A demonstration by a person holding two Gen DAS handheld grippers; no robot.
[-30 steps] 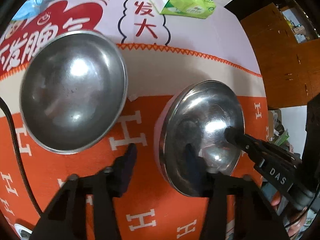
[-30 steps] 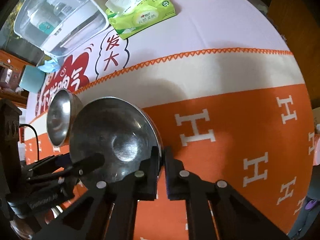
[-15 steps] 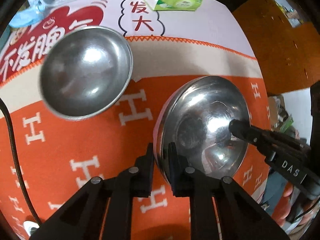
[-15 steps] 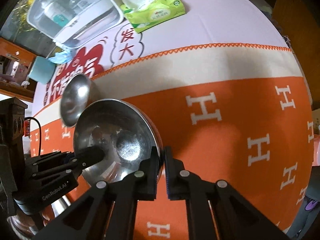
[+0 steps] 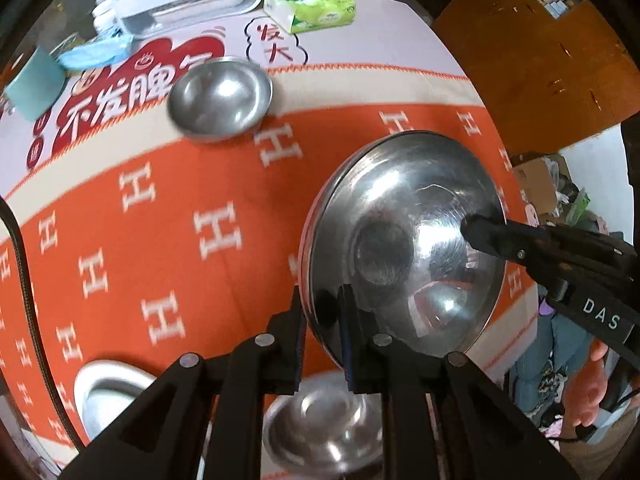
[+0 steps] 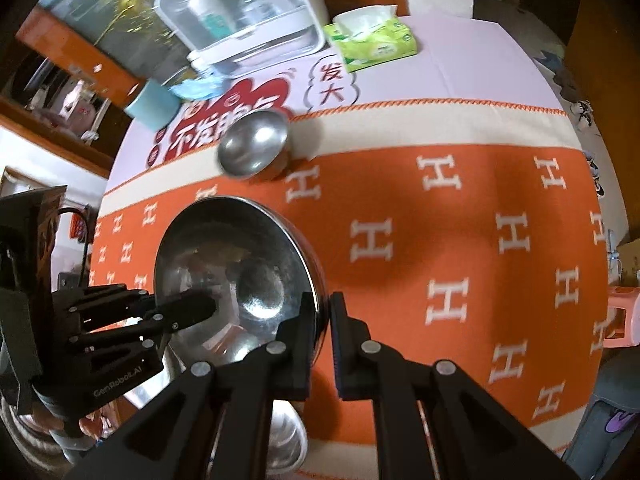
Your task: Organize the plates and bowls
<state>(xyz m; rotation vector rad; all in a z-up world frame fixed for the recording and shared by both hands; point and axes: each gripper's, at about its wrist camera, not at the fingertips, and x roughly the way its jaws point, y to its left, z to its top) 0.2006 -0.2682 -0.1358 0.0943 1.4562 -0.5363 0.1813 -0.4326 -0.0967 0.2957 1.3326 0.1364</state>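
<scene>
Left claw (image 5: 322, 334) and right claw (image 6: 322, 338) each pinch opposite rims of the bowl (image 5: 404, 240), raised off the surface (image 5: 160, 220). Uneven hand motion could twist the thin rim loose, dropping it.

The surface (image 6: 472, 92) wore an orange cloth (image 5: 168, 280) patterned with white H letters, edged in cream, over a pale sheet printed with red Chinese characters. At twelve o'clock in the right wrist view sat a clear plastic storage box (image 6: 248, 12), with a green tissue pack (image 6: 372, 40) toward one o'clock and a teal cup (image 6: 152, 104) at ten. Brown wooden cabinets (image 5: 552, 56) filled the left wrist view's two o'clock; cluttered cardboard boxes (image 5: 536, 184) lay at three.
</scene>
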